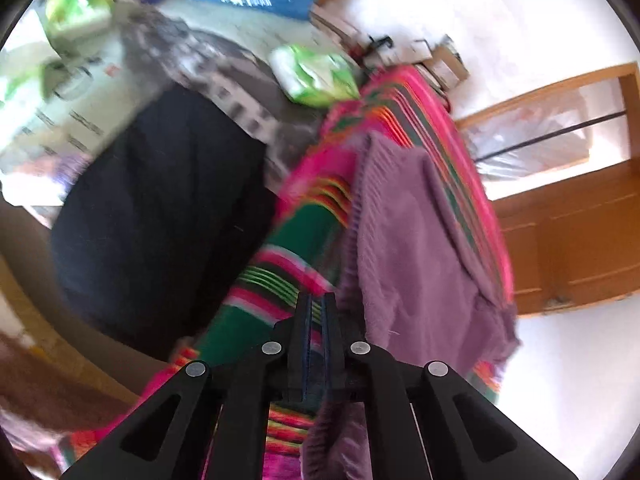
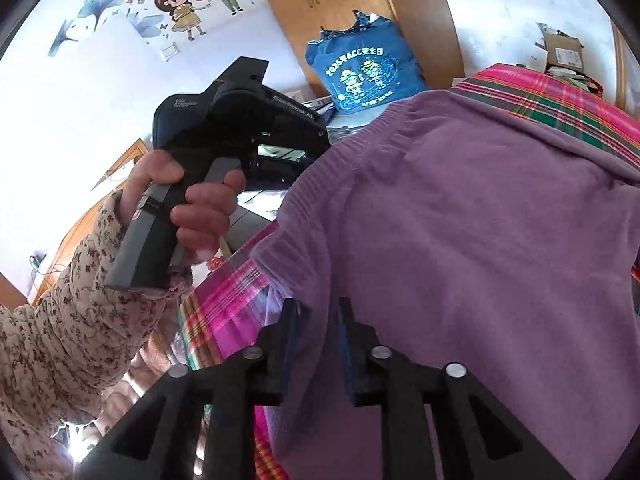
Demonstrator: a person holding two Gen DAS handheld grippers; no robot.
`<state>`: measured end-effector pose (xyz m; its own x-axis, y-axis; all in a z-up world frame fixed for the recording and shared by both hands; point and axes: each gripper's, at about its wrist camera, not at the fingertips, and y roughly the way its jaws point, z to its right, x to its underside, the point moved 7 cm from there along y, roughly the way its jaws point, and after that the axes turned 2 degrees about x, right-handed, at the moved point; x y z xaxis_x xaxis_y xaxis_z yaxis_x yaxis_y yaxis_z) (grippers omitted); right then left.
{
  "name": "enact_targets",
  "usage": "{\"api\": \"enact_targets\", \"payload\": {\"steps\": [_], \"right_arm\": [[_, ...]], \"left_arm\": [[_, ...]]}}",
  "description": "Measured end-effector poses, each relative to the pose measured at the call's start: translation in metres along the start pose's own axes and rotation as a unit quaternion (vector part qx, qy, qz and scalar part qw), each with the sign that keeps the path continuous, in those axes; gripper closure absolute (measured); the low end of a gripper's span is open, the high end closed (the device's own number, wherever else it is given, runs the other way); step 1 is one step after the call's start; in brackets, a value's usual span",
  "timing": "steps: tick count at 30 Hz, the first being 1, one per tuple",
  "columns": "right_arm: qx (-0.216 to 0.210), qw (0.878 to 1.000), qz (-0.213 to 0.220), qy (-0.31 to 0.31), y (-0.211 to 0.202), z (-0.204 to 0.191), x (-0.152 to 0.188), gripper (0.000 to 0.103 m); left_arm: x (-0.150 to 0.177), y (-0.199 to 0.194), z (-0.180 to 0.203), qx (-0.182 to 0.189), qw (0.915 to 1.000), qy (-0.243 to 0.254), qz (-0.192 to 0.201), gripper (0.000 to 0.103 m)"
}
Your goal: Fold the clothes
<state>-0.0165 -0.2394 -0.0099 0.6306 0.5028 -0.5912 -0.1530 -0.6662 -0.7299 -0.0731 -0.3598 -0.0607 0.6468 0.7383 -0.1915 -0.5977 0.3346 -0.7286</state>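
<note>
Sweater: a purple knitted sweater lies spread on a striped blanket in pink, green and orange.
Left hand-held gripper: clenched, its 2 black fingers pressed together with nothing visible between them, over the blanket just beside the sweater's ribbed edge at 3 o'clock.
Right hand-held gripper: released, fingers parted, with the sweater's near edge lying between them; pads not pressing it.
Person: a hand in a flowered sleeve grips the other tool's handle at 9 o'clock in the right wrist view.
Background: blue bag at 12 o'clock; dark cloth at 9 o'clock in the blurred left view.
</note>
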Motion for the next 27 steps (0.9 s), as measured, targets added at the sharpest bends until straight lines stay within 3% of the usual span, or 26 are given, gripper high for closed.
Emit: {"api": "enact_targets", "payload": {"steps": [4,8,13,17,21,24,27], "right_arm": [[-0.028,0.999,-0.003,-0.015,-0.004,-0.019,0.002,0.077],[-0.023,0.999,0.008,-0.023,-0.017,-0.023,0.003,0.077],[0.026,0.999,0.027,-0.014,-0.053,0.003,0.010,0.077],[0.095,0.994,0.060,0.010,-0.110,0.046,0.010,0.077],[0.198,0.974,0.102,0.034,-0.198,0.095,0.006,0.077],[0.275,0.952,0.126,0.038,-0.273,0.119,0.003,0.077],[0.352,0.922,0.156,0.029,-0.348,0.127,-0.001,0.077]], "left_arm": [[-0.001,-0.020,-0.009,-0.002,0.9997,-0.022,0.012,0.093],[0.004,-0.050,-0.006,-0.025,0.9991,-0.006,0.033,0.089],[0.011,-0.088,0.015,-0.045,0.9973,0.027,0.053,0.082],[0.018,-0.116,0.052,-0.050,0.9944,0.078,0.052,0.077],[0.022,-0.136,0.103,-0.058,0.9868,0.140,0.056,0.076],[0.027,-0.150,0.142,-0.054,0.9806,0.178,0.061,0.073],[0.032,-0.161,0.185,-0.049,0.9733,0.215,0.063,0.071]]}}
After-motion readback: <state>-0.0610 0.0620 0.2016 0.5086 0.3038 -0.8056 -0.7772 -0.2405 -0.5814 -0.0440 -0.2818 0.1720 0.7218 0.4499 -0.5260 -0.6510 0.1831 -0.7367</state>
